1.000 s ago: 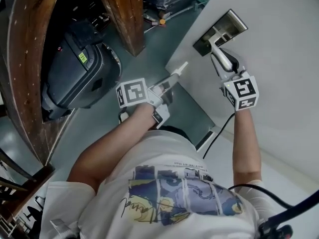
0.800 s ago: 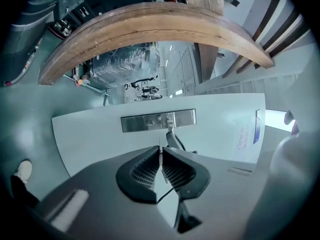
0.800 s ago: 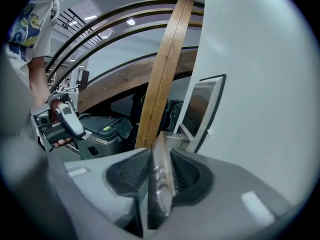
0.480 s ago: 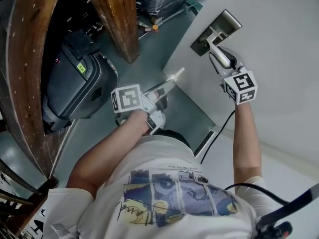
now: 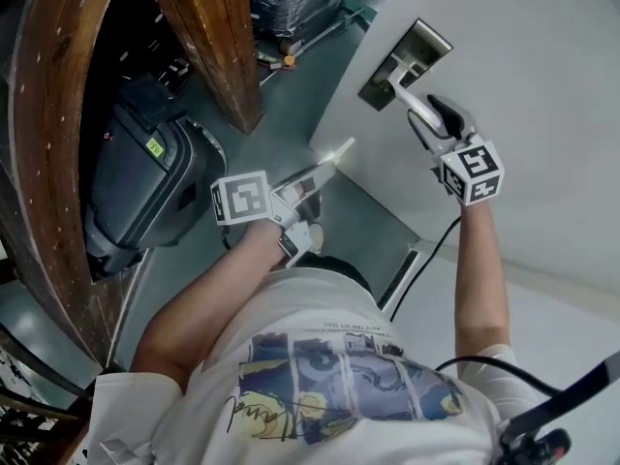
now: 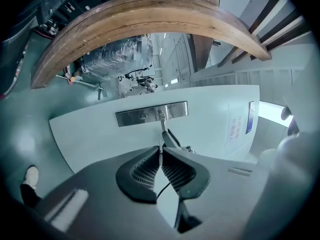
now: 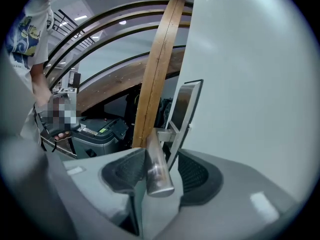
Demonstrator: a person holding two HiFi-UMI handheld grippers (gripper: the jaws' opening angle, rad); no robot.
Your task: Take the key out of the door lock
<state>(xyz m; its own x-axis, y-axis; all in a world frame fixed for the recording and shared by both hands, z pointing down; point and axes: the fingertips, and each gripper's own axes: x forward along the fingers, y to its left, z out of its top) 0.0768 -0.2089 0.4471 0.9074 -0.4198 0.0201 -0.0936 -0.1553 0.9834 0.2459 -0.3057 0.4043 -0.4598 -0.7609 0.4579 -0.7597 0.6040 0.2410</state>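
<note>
A steel lock plate (image 5: 433, 40) with a lever handle (image 5: 402, 90) sits on the white door (image 5: 542, 85). My right gripper (image 5: 431, 114) straddles that handle (image 7: 159, 179); its jaws have just been opening and now stand open, the pads off the metal. My left gripper (image 5: 329, 158) hovers off the door's edge, pointing at the plate (image 6: 140, 116). Its pads are shut on a thin pale metal sliver (image 6: 161, 156), seen edge-on, which I take for the key. No key shows in the plate.
A dark grey machine case (image 5: 145, 177) stands on the teal floor at left. Curved wooden beams (image 5: 203, 37) rise beside it. A black cable (image 5: 426, 260) trails from the right gripper. The person's shoe (image 5: 308, 235) is below the left gripper.
The right gripper's jaws have spread wider around the handle. Both hands have drifted slightly in the picture; the left gripper stays shut.
</note>
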